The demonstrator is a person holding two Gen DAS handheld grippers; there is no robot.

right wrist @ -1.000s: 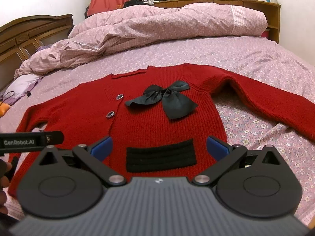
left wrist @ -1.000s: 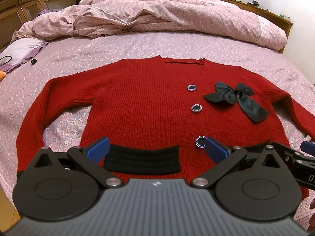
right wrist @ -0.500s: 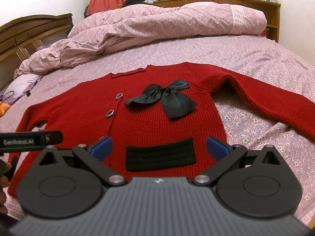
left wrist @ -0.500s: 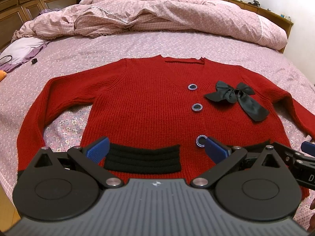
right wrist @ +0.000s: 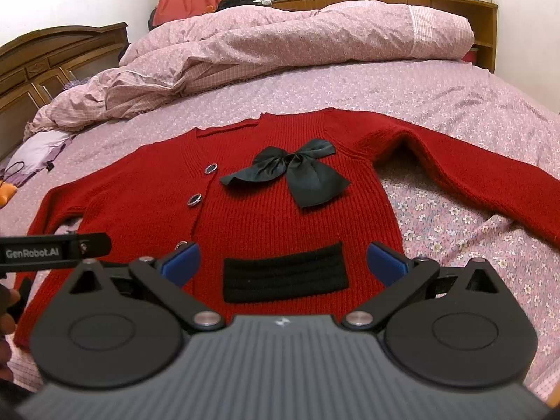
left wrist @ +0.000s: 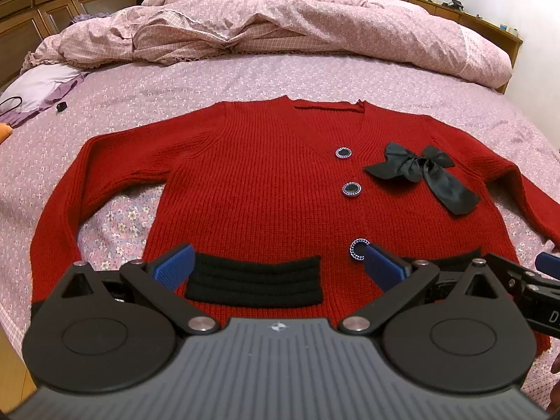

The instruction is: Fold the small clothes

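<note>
A small red knit cardigan (left wrist: 259, 189) (right wrist: 273, 217) lies flat and face up on the bed, both sleeves spread outward. It has a black bow (left wrist: 420, 171) (right wrist: 294, 171), round dark buttons and two black pocket bands (left wrist: 255, 280) (right wrist: 285, 276). My left gripper (left wrist: 276, 266) hovers open over the hem by the left pocket band. Over the other pocket band my right gripper (right wrist: 283, 262) stands open too. Neither holds anything. The right gripper's side (left wrist: 539, 287) shows at the left wrist view's right edge.
A pink floral sheet (left wrist: 147, 105) covers the bed. A rumpled pink duvet (left wrist: 280, 24) (right wrist: 280, 42) lies heaped at the far end. A wooden headboard (right wrist: 52, 59) stands at the far left, with a lilac cloth (left wrist: 38, 87) and a small black item (left wrist: 61, 106) near it.
</note>
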